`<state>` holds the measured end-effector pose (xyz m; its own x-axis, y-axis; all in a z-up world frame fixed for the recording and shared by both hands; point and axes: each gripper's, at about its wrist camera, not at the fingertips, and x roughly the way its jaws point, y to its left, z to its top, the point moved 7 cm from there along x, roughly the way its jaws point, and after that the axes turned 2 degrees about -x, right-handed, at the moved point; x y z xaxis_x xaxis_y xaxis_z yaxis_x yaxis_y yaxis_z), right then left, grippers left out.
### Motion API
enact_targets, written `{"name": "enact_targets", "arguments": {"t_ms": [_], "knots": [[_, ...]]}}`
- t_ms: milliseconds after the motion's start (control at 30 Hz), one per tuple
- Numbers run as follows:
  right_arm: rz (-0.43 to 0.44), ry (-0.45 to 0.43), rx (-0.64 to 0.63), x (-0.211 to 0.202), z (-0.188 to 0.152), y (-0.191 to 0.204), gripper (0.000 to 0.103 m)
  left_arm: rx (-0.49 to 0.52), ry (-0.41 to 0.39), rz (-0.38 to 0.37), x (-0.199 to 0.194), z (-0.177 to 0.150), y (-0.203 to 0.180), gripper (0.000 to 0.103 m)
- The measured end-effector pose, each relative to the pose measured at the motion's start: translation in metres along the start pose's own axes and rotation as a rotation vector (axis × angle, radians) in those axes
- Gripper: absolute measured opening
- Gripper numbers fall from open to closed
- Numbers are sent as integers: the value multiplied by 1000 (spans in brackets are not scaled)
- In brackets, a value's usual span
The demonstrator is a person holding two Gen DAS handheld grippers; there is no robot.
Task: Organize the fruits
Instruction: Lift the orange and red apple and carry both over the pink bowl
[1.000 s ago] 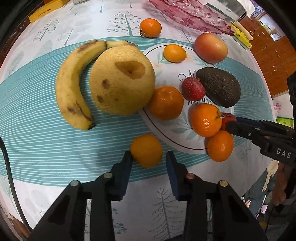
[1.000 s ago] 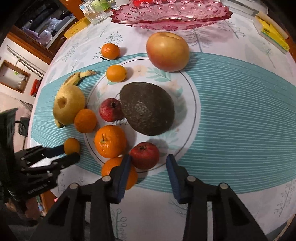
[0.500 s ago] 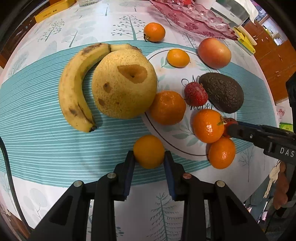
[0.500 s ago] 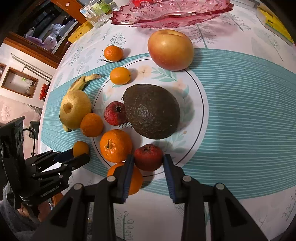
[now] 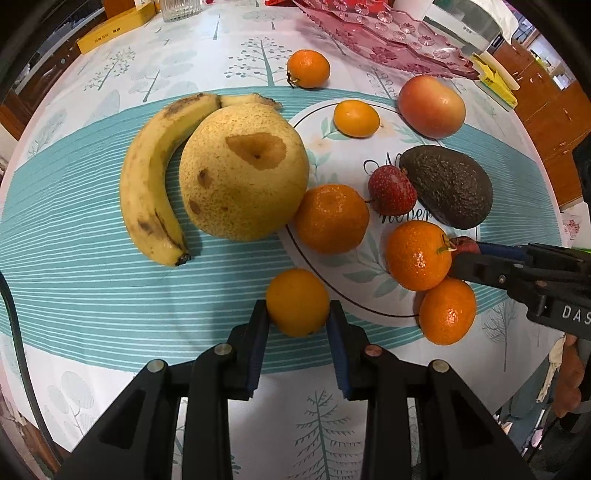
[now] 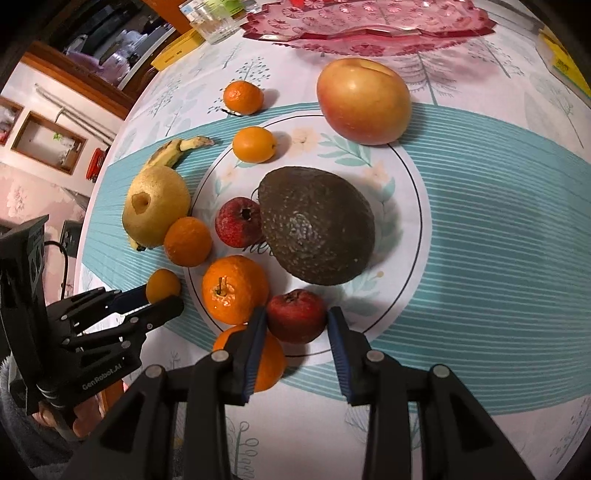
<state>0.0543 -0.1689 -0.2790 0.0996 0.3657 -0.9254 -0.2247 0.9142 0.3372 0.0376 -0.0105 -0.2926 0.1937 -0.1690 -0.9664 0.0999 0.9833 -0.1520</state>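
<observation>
My left gripper [image 5: 297, 320] is shut on a small orange [image 5: 297, 302] that rests on the tablecloth; it also shows in the right wrist view [image 6: 162, 285]. My right gripper [image 6: 295, 323] is shut on a small red fruit [image 6: 295, 315] at the near rim of the printed plate circle [image 6: 406, 192]. On or around the circle lie an avocado [image 6: 314, 229], another red fruit [image 6: 236, 221], several oranges, an apple [image 6: 364, 101], a yellow pear [image 5: 242, 171] and a banana [image 5: 151, 184].
A pink glass dish [image 6: 369, 26] stands at the far side. A glass [image 6: 216, 27] and a yellow box [image 5: 114, 31] are at the far left. A yellow packet [image 5: 495, 79] lies at the far right. The table edge is close behind both grippers.
Both grippers have moved forward and closed: the left onto the small orange, the right onto the near red fruit.
</observation>
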Motion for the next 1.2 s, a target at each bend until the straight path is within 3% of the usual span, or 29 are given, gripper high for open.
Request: {"name": "enact_targets", "arguments": {"t_ms": [200,433,567,700,867,1033,1200], "knots": [[-18,-37,-51,-18,-5,-2,34,1,-19,11,-5,-4,-5,29],[-86,-185,-62,-92,1,-23,34,26,-86,8,-56,-8,-14,29],[-120,-338,-52,-160,22,-35,34,66,-228,12,-118,21,-30,29],[-162,-504,-91,-238,58,-31,34,135,-379,93,-180,69,-51,29],[-184,-620,-120,-299,108,-26,34,193,-518,169,-240,136,-79,29],[-186,-621,-120,-293,170,-37,34,230,-571,204,-244,202,-107,29],[-193,-503,-61,-218,228,-66,34,199,-505,209,-177,265,-117,29]]}}
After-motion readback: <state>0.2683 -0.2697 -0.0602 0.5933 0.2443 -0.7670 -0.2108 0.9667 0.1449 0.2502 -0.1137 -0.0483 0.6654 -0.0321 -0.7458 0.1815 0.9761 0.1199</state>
